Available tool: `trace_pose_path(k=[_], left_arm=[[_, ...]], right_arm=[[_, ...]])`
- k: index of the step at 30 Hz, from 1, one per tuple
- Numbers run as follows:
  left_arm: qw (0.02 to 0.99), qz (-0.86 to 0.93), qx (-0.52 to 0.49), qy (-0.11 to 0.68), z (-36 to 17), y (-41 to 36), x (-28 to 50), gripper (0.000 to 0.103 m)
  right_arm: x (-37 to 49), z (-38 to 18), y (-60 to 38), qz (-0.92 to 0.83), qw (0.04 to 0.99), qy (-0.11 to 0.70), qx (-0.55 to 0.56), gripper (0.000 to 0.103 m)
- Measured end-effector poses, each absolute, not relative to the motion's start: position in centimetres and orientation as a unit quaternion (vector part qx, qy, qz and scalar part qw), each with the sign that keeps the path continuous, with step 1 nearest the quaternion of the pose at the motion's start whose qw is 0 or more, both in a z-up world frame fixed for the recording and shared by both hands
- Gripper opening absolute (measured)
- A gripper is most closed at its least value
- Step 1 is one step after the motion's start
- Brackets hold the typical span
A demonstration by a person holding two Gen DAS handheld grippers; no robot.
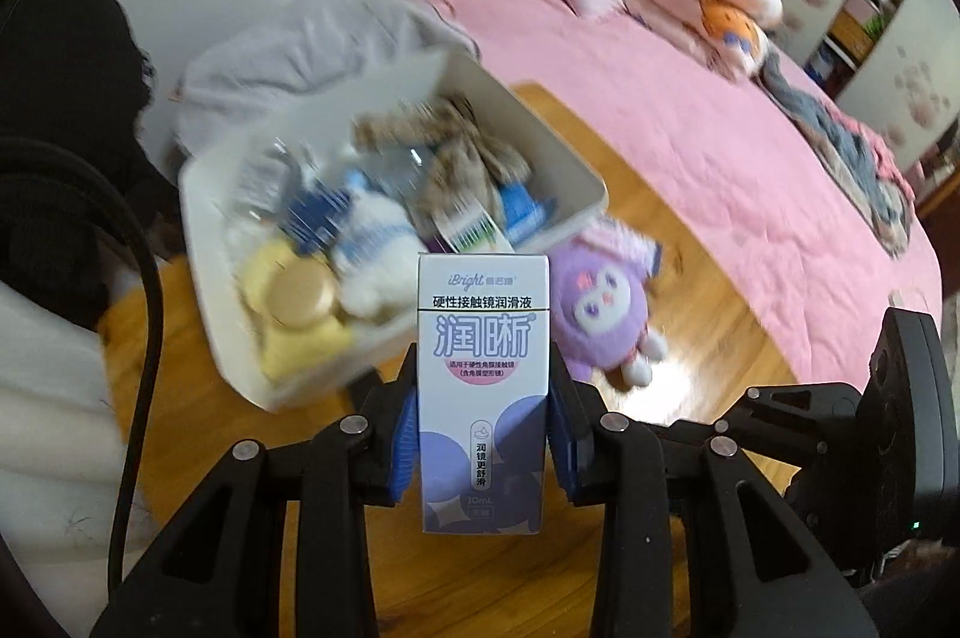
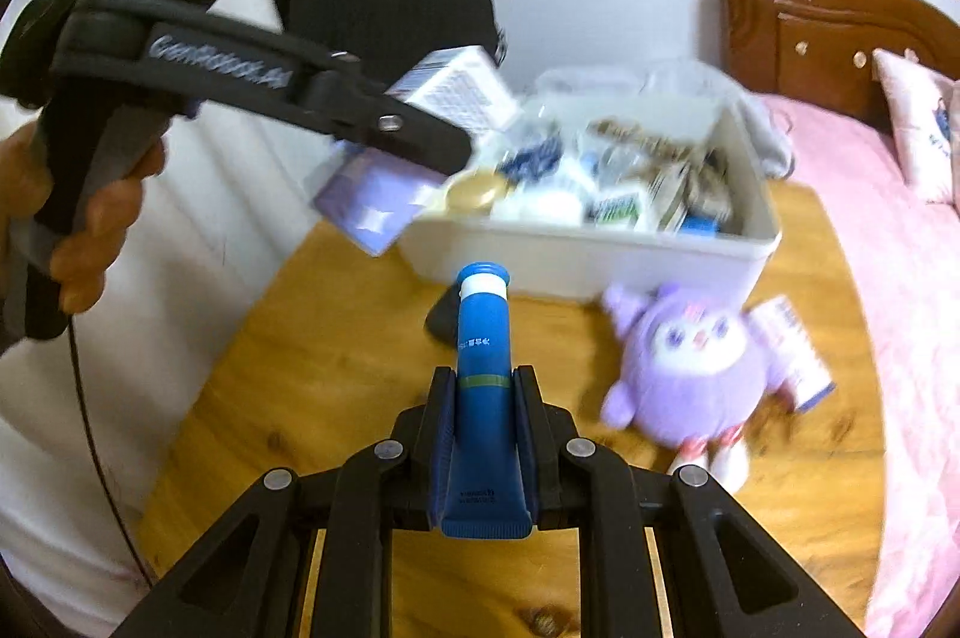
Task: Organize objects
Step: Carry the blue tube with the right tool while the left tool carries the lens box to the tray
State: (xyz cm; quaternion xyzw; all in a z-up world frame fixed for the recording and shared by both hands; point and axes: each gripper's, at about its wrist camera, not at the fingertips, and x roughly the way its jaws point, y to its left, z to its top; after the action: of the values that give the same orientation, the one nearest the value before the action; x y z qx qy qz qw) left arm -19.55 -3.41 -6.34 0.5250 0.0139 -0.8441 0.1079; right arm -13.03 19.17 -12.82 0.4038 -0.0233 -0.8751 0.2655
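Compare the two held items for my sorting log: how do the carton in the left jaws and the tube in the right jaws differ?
The carton is a flat-sided white and lilac box; the tube is round, dark blue, with a white collar at its cap. The carton bears large printed lettering; the tube shows only small print. Both are clamped between jaws, short of the white bin.

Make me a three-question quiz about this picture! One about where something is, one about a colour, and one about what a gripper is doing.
1. Where is the purple plush toy?
A. in the bin
B. on the table beside the bin
C. on the bed

2. What colour is the tube?
A. blue
B. red
C. green

3. What is the left gripper doing?
A. hanging open
B. shut on nothing
C. shut on the box

Answers: 1 B, it lies on the table in front of the bin. 2 A, blue with a white collar. 3 C, its pads squeeze the box.
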Motion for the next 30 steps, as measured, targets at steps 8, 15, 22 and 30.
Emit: trace_pose_path(k=[8, 15, 22, 30], left_arm=[[0.173, -0.861, 0.478, 0.008, -2.1, -5.9, -21.2, 0.039], [0.213, -0.865, 0.452, 0.041, -1.8, -8.7, -23.3, 0.039], [0.235, -0.858, 0.452, 0.069, -3.3, -10.5, -25.4, 0.039], [0.282, -0.829, 0.474, 0.095, -5.6, -12.3, -26.7, 0.069]], right_arm=[[-19.1, -7.9, 20.4, -0.906, 0.219, -0.022, 0.361, 0.019], [-25.6, -6.8, 21.0, -0.913, 0.165, -0.047, 0.37, 0.02], [-30.4, -6.6, 20.4, -0.916, 0.139, -0.04, 0.375, 0.02], [-32.7, -8.0, 19.6, -0.904, 0.138, -0.04, 0.402, 0.031]])
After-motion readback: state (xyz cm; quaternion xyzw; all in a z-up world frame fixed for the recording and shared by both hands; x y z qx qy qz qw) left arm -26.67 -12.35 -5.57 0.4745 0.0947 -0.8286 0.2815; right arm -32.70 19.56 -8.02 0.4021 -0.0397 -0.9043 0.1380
